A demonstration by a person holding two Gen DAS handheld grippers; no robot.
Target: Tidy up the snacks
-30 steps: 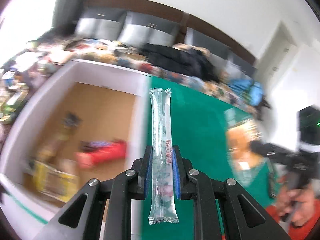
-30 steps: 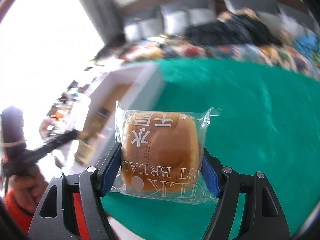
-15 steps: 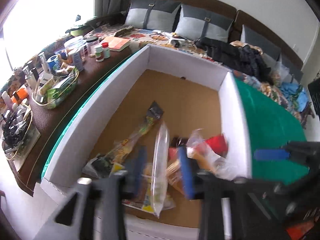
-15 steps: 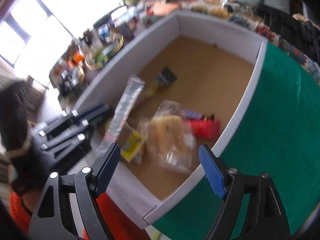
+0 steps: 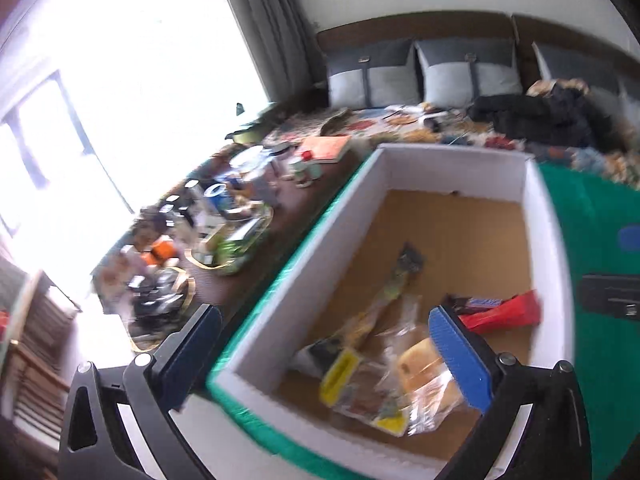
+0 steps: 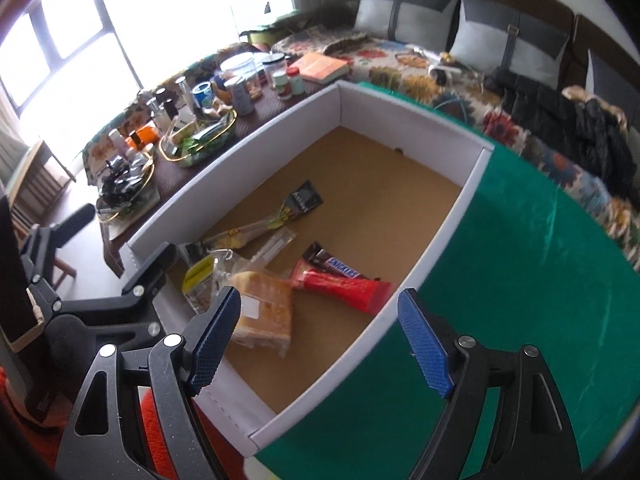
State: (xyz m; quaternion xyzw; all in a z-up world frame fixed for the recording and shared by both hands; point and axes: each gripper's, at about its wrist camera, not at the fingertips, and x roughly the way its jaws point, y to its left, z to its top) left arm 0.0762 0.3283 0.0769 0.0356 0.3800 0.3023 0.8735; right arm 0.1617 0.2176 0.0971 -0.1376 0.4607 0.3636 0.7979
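A white-walled box [image 6: 408, 136] with a brown cardboard floor stands on the green cloth [image 6: 500, 280]. In it lie a wrapped bread bun [image 6: 264, 304], a clear long stick pack [image 6: 276, 246], a red packet [image 6: 348, 288], a Snickers bar [image 6: 336, 266] and a yellow-black packet [image 6: 280, 212]. My right gripper [image 6: 320, 340] hangs open over the box's near corner with nothing between its pads. My left gripper [image 5: 326, 356] is over the box's near left rim [image 5: 280, 292], its jaws opening wide and empty. The bun [image 5: 420, 372] lies just beyond its right pad. From the right wrist view, the left gripper [image 6: 116, 244] shows at the left.
Left of the box, a dark side table [image 6: 208, 100] is crowded with jars, bottles and wire trays. Behind is a couch with grey cushions [image 6: 492, 44] and a black coat [image 6: 580, 132]. An orange sleeve [image 6: 160, 440] shows below the right gripper.
Both grippers swung from over the green cloth to over the box and opened. The left let go of the clear stick pack and the right let go of the bun; both now lie in the box.
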